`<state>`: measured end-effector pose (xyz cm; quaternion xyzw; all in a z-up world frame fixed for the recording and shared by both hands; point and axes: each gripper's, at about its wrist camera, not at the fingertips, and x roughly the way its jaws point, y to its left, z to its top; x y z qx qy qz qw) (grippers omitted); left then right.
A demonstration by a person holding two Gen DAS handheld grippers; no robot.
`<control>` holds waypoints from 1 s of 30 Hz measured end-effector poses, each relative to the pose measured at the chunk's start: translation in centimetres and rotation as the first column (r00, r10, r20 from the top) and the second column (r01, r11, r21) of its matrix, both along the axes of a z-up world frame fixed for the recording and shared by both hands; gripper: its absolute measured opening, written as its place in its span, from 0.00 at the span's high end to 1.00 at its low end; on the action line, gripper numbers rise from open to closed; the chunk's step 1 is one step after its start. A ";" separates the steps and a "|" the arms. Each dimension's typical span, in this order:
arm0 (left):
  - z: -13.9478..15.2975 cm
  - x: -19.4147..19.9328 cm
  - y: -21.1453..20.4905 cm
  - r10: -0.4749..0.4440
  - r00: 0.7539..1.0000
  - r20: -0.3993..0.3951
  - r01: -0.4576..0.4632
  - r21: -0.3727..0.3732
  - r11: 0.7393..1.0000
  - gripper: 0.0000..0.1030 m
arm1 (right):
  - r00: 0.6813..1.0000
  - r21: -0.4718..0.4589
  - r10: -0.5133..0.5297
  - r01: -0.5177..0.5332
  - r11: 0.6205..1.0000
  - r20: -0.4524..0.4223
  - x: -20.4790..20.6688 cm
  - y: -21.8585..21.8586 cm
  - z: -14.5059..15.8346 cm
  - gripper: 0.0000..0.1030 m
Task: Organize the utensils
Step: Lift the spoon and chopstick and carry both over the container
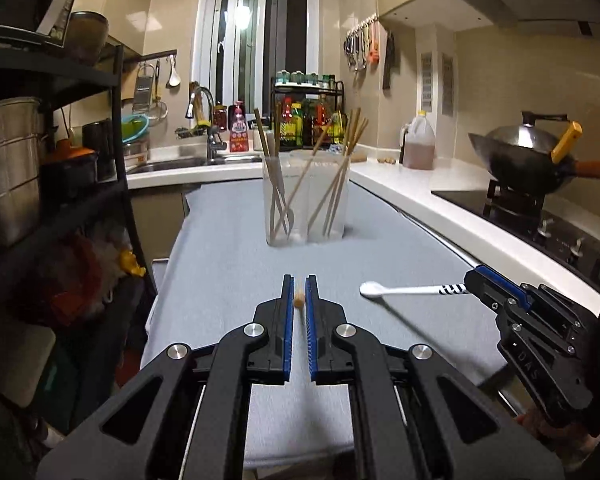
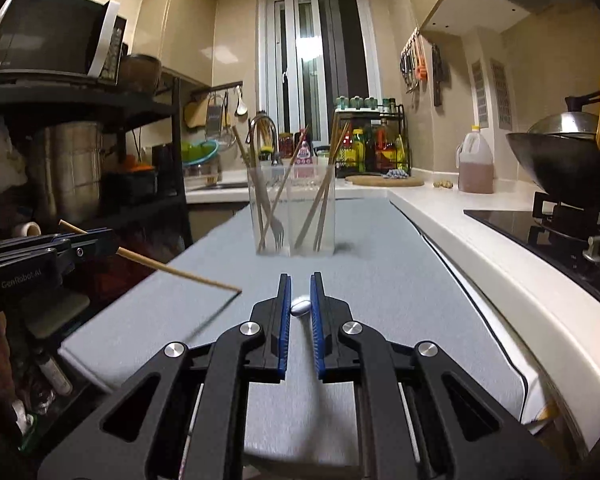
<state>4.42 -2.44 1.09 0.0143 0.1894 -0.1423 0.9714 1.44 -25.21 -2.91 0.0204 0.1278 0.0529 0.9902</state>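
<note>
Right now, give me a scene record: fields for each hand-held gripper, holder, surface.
left hand-held gripper: shut on chopstick, held above mat
right hand-held gripper: shut on spoon, held by its striped handle
holder: clear, two compartments, upright on mat; chopsticks in both, fork in left one
mat: grey, covers the worktop

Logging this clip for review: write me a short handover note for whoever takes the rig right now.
Left gripper: shut on a chopstick, held above the grey mat.
Right gripper: shut on a white spoon, also held above the mat.
Clear holder: stands at the mat's far end, already holding chopsticks and a fork.
Left to do: drop both held pieces into the holder.
</note>
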 end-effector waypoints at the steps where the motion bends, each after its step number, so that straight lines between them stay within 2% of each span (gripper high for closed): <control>1: 0.5 0.5 0.0 0.003 1.000 0.005 -0.003 -0.002 1.000 0.94 | 1.000 0.011 -0.003 0.003 1.000 0.002 0.5 -0.2 0.4 0.90; 9: 3.2 3.2 -0.1 -0.006 1.000 0.019 0.006 -0.022 1.000 0.94 | 1.000 0.073 -0.027 0.027 0.997 -0.007 3.9 -0.9 3.1 0.91; 17: 5.6 7.1 -1.0 -0.033 0.999 -0.008 0.033 -0.007 0.999 0.94 | 0.997 0.078 -0.024 0.030 0.997 -0.072 8.5 -0.8 6.2 0.91; 22: 6.8 9.2 -1.0 -0.073 0.997 -0.037 0.072 -0.027 0.997 0.94 | 0.994 0.082 -0.008 0.017 0.997 -0.107 11.0 -1.0 7.7 0.91; 30: 7.9 11.7 -0.1 -0.076 0.996 -0.055 0.073 -0.062 0.995 0.94 | 0.992 0.079 0.014 -0.005 0.997 -0.124 13.6 -1.3 9.1 0.93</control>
